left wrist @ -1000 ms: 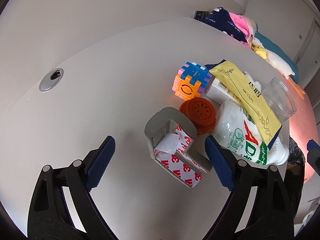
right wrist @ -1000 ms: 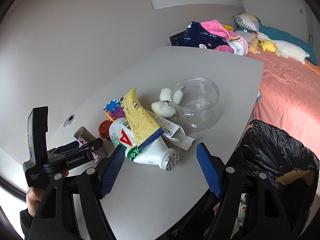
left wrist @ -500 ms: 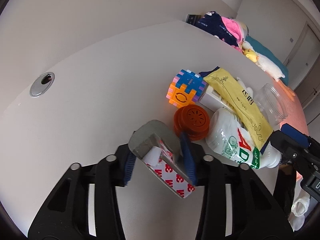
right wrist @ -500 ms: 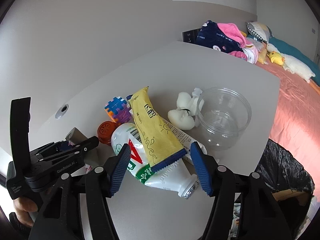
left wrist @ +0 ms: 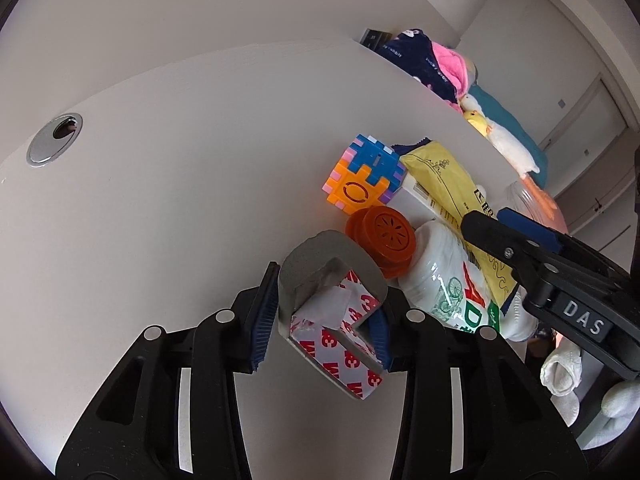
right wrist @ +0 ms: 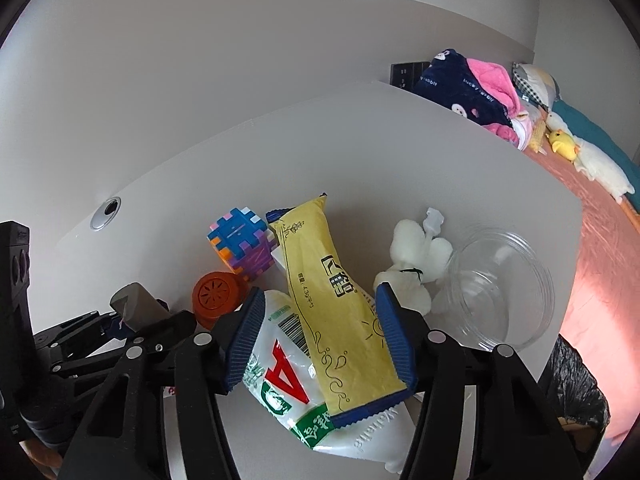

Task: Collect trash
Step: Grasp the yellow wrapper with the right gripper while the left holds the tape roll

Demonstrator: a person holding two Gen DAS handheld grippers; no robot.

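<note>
On a white worktop [left wrist: 168, 184] beside a bed, the left gripper [left wrist: 324, 316] is clamped on a grey carton with red-and-white print [left wrist: 332, 312], its blue pads pressing both sides. To its right, the right gripper [right wrist: 320, 336] is closing around a white plastic bottle [right wrist: 280, 364] lying on its side with a yellow wrapper [right wrist: 336, 312] draped over it; both sit between the blue pads, which look close to their sides, though contact cannot be made out. An orange lid [left wrist: 380, 236] touches the bottle, with a coloured puzzle cube [left wrist: 360, 184] just behind. A clear tub [right wrist: 500, 292] and a white soft toy [right wrist: 416, 256] lie nearby. A black bin bag [right wrist: 576, 384] hangs past the worktop's edge.
</note>
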